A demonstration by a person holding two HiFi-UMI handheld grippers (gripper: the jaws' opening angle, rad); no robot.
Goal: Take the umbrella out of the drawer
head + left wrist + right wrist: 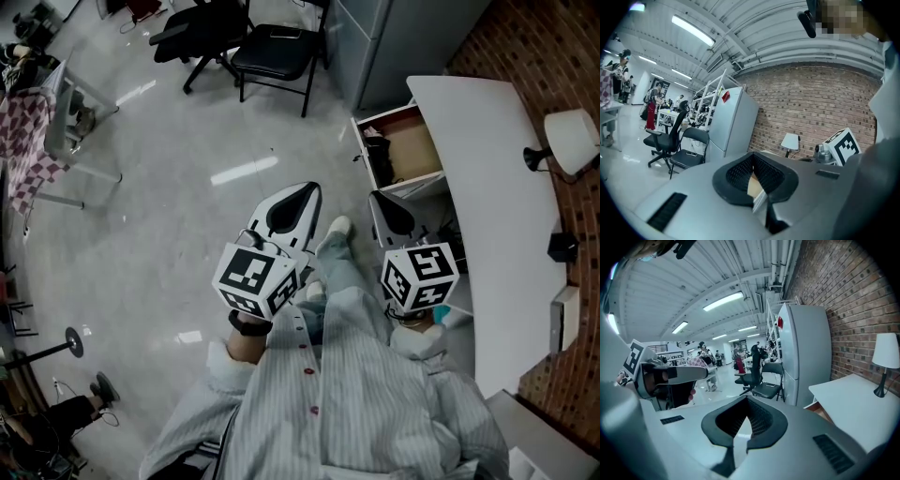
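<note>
A drawer (418,146) stands pulled out of the white desk (492,187); its brown bottom shows, and a dark bundle (378,157) that looks like the umbrella lies along its left side. My left gripper (303,195) is over the floor, left of the drawer, with its jaws together and nothing in them. My right gripper (381,200) hangs just in front of the drawer's white front, also shut and holding nothing. In the left gripper view the closed jaws (752,157) point toward the desk. The right gripper view shows its closed jaws (746,401) and a corner of the drawer (820,410).
A white lamp (571,140) and small dark items stand on the desk by the brick wall. A grey cabinet (398,37) rises beyond the drawer. A folding chair (277,52) and an office chair (199,33) stand on the shiny floor. My leg and shoe (338,228) are between the grippers.
</note>
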